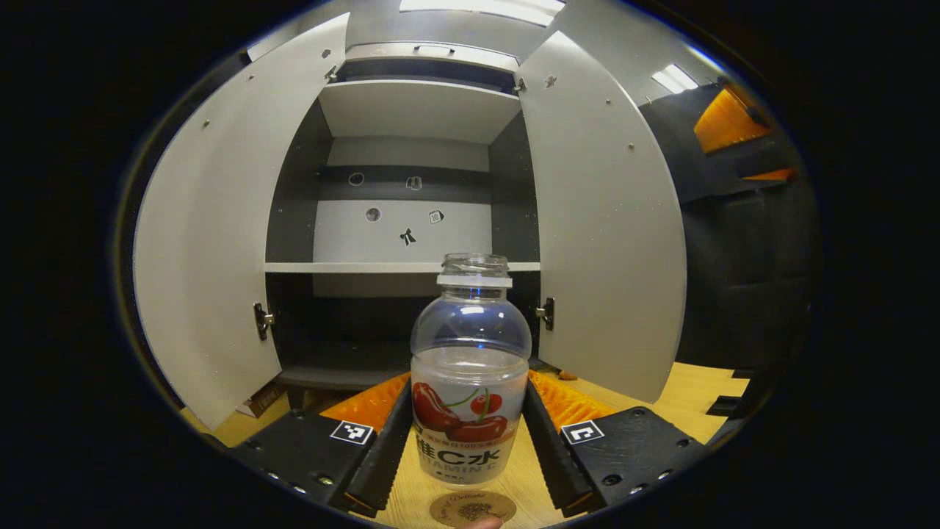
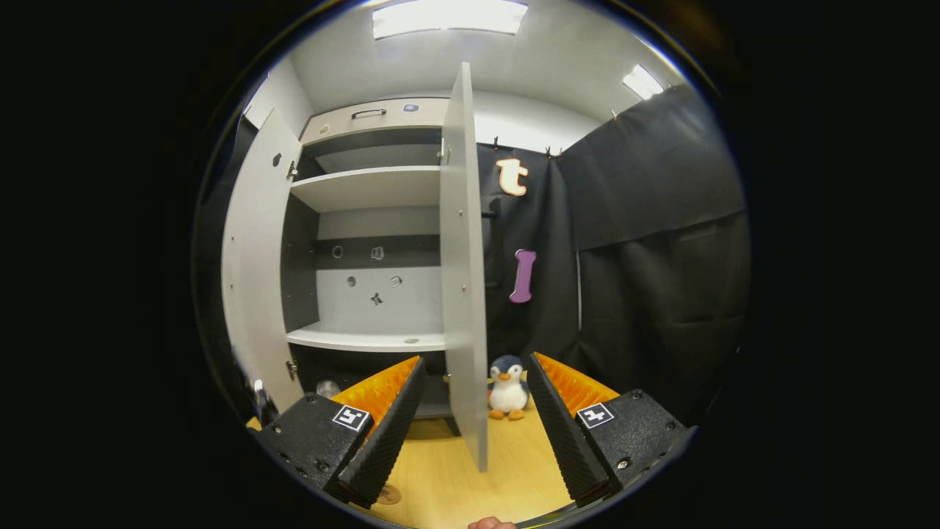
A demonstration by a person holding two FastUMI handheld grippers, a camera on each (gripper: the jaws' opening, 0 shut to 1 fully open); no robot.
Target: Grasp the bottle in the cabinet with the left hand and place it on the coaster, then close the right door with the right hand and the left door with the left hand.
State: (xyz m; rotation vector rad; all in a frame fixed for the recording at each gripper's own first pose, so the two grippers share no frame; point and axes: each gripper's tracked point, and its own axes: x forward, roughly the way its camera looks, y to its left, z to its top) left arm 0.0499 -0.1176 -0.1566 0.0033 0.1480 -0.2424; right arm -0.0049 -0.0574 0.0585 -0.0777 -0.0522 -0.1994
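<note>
In the left gripper view, the left gripper (image 1: 470, 441) sits level at lower centre, its fingers closed against the sides of the upright bottle (image 1: 470, 382). The coaster (image 1: 472, 508) lies at the bottom edge. Both cabinet (image 1: 411, 213) doors stand open. In the right gripper view, the right gripper (image 2: 474, 419) is spread wide, facing the right door (image 2: 464, 294) edge-on at centre frame.

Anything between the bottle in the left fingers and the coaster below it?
Nothing visible. The bottle sits between the left gripper fingers, and the coaster lies on bare table just below its base.
</note>
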